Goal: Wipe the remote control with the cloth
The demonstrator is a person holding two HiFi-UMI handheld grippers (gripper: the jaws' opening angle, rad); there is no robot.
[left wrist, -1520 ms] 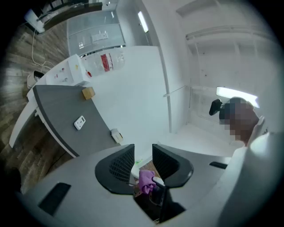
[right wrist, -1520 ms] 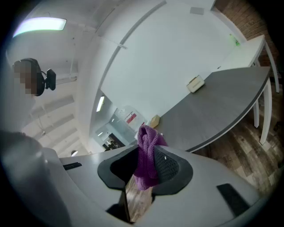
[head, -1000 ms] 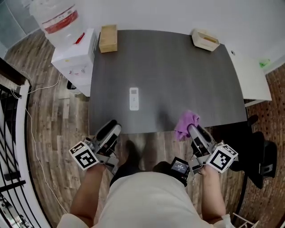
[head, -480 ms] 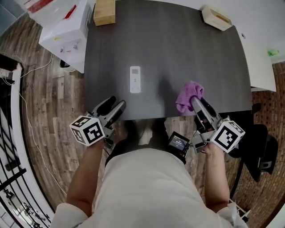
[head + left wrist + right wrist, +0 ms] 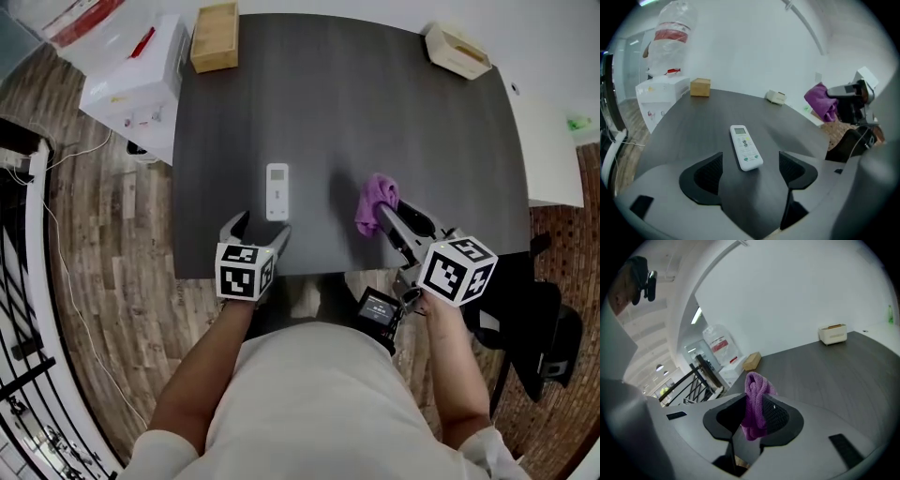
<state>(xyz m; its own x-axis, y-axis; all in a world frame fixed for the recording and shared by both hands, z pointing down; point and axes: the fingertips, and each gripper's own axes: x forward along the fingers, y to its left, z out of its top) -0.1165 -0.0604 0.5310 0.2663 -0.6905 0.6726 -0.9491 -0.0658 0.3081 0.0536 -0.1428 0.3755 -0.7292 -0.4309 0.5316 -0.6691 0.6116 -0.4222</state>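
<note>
A white remote control (image 5: 277,191) lies flat on the dark grey table (image 5: 347,112), keypad up. My left gripper (image 5: 260,228) hangs just short of the remote's near end; its jaws have just been opening and stand wide, nothing between them. In the left gripper view the remote (image 5: 746,147) lies ahead, between the two fingers. A purple cloth (image 5: 374,202) is bunched in my right gripper (image 5: 385,215), which is shut on it above the table to the remote's right. The cloth (image 5: 755,405) sticks up from the jaws in the right gripper view.
A wooden box (image 5: 214,37) sits at the table's far left corner and a pale tissue box (image 5: 457,51) at the far right. A white water dispenser (image 5: 131,75) stands left of the table, a white side table (image 5: 551,141) on the right.
Both grippers have moved forward from the table's near edge over the top. The left gripper's jaws have spread wide and now face the remote; the right one still carries the cloth.
</note>
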